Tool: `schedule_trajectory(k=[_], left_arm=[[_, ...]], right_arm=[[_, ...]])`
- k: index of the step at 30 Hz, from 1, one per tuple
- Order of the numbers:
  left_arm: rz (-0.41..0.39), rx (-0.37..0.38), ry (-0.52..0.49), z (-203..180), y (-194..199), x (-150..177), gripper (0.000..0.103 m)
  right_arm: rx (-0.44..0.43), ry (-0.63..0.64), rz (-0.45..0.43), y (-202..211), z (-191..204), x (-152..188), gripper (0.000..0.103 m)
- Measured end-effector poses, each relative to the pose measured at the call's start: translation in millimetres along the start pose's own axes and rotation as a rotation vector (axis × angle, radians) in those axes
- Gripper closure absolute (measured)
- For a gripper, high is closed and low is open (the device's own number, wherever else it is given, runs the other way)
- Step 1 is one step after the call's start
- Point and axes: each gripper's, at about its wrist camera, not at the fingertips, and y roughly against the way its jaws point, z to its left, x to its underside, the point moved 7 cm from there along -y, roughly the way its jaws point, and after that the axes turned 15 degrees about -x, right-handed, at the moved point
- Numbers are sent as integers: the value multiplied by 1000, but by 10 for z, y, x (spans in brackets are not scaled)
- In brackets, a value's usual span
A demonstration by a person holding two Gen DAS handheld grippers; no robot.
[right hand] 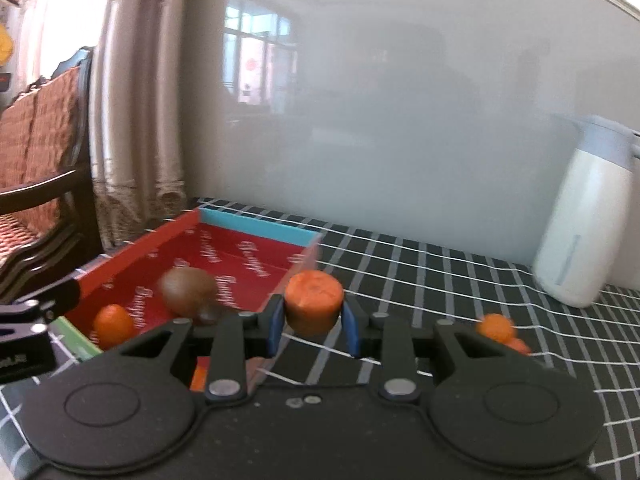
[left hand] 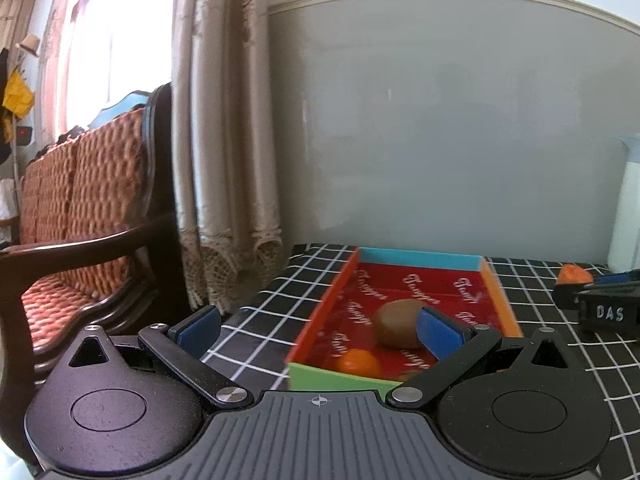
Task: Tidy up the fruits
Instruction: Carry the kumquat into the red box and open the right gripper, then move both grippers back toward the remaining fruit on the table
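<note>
The right gripper [right hand: 313, 322] holds its blue pads clamped on an orange fruit piece [right hand: 314, 303] with a flat cut top, carried just off the near right corner of the tray [right hand: 256, 229], apparently on its way in to join the fruit already gathered there. The left gripper [left hand: 320, 330] hangs with its jaws wide apart and nothing between them at the tray's green near wall, its right pad in front of the brown kiwi [left hand: 398, 322], seemingly idle or waiting while the other works. Inside the red-lined tray lie the kiwi, a small orange [left hand: 357, 361] close to the near wall and, in the right wrist view, a smaller dark fruit [right hand: 210, 314] beside the kiwi. Two more small orange fruits [right hand: 497, 327] wait on the cloth to the right, well apart from the tray, so the sorting looks unfinished. The table wears a black tablecloth [right hand: 440, 280] with a white grid; a white jug [right hand: 584, 228] stands at its far right. Behind runs a pale grey wall panel [left hand: 440, 120], with beige curtains [left hand: 224, 140], a bright window and a dark wooden sofa [left hand: 84, 208] with orange woven cushions to the left.
</note>
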Motion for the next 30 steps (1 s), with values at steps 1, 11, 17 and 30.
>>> schedule_trajectory(k=[1,11,17,30], left_arm=[[4,-4,7,36,-21,0,0],[6,-36,54,246,-103,-6,0],[17,-37,51,280,-128,19,0],[6,86,-7,-274,181,-8,0]], right_arm=[[-13,6,-1,-29,67,-5,74],[-106,47,37,-327,552,49,74],[-97,76,59,-365,623,124,60],[93,-128,-122,394,-562,23,58]])
